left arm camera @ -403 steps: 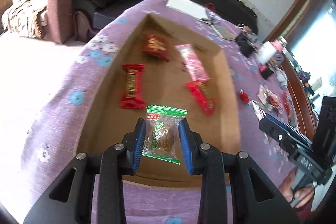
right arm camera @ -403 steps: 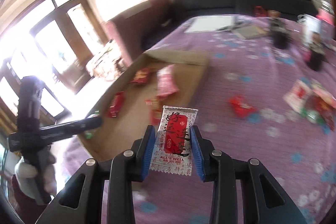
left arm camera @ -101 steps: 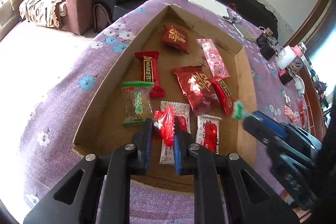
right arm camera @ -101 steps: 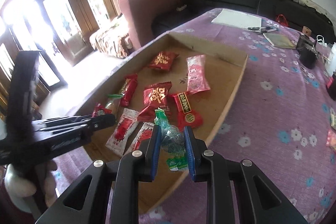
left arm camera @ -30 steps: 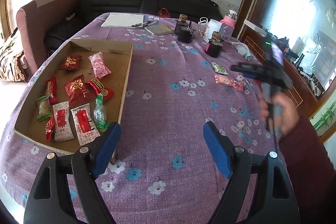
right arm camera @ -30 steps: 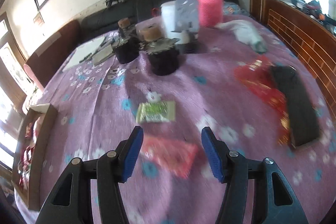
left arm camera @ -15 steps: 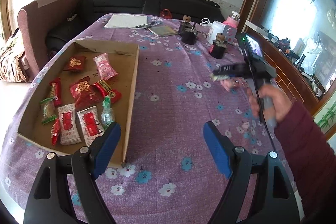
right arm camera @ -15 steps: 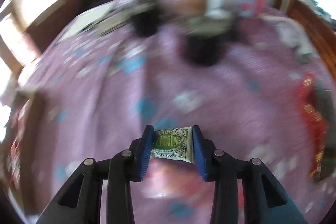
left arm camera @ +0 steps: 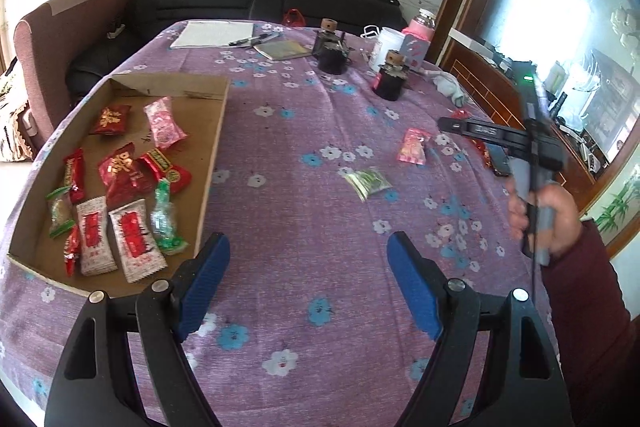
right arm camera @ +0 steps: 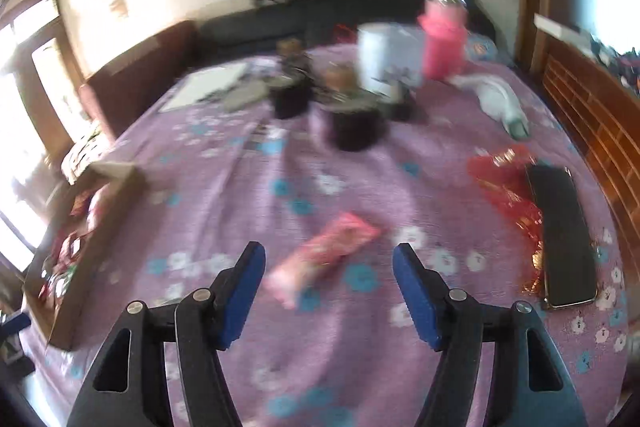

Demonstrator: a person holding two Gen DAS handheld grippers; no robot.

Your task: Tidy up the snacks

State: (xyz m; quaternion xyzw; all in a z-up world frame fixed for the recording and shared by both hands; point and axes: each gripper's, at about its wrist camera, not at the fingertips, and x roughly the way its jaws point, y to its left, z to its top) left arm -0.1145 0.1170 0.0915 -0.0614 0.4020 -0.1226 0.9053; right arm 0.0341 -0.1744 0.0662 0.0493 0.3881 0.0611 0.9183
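From the left wrist, the left gripper (left arm camera: 308, 283) is seen with its blue pads spread wide and nothing between them, held over the purple flowered tablecloth (left arm camera: 304, 227). A cardboard tray (left arm camera: 212, 155) lies to the left of it on the cloth, and wrapped snacks (left arm camera: 128, 231) are spread inside, red, white, pink and green ones. A green packet (left arm camera: 368, 181) is found loose on the cloth beyond the pads, well apart from them, and a pink packet (left arm camera: 412, 146) lies just behind it. The right gripper (left arm camera: 480, 131) is held above these two by a hand (left arm camera: 548, 219) in a dark red sleeve (left arm camera: 588, 303). Two dark jars (left arm camera: 390, 77), a white tub (left arm camera: 390, 45) and a pink bottle (left arm camera: 418, 37) are set farther back.

From the right wrist, much is blurred. The right gripper (right arm camera: 328, 287) is shown with its jaws opening and nothing pinched. The pink packet (right arm camera: 324, 257) lies flat on the cloth beyond the pads, roughly between their lines. The green packet cannot be made out here. A black phone (right arm camera: 560, 235) and red wrappers (right arm camera: 508, 183) are placed at the right, the tray (right arm camera: 100, 235) at the left edge.
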